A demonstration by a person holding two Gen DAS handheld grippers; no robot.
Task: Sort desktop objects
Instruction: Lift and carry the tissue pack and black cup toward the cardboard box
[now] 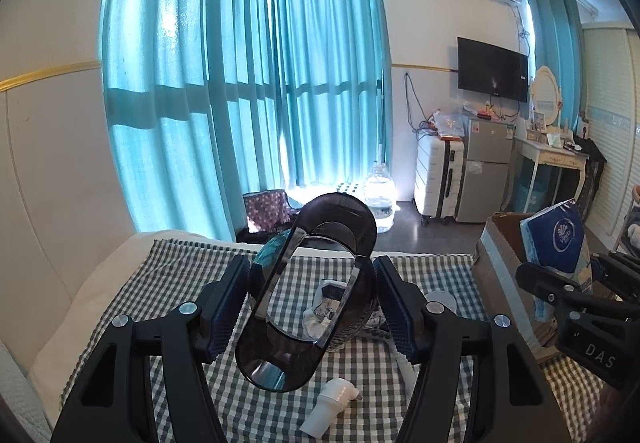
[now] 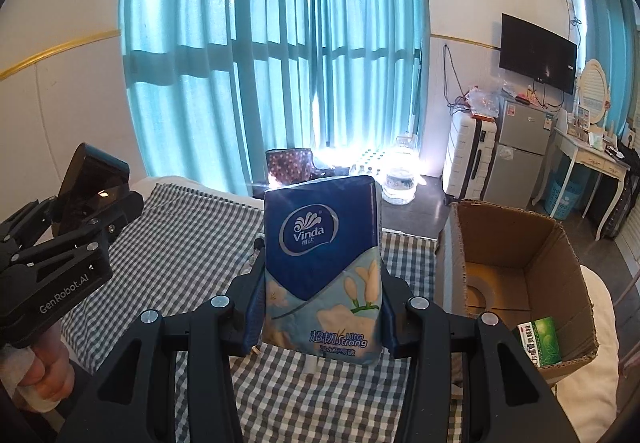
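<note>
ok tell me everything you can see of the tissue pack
The tissue pack is a soft plastic-wrapped block, dark blue on top with a white Vinda logo, pale blue with cream flowers below and "Ultra Strong" print near the bottom. It stands upright, lifted off the checked cloth, pinched at its lower sides by the right gripper. The wrap looks unopened. The open cardboard box sits to its right, not touching it.

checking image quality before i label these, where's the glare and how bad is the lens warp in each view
Left wrist view: backlit curtains, glare at the floor by the water jug, walls bowed, dark corners; the dark clear container in the left gripper is sharp. Right wrist view: same bright patch behind the tissue pack in the right gripper, cardboard box evenly lit, edges curved.
</note>
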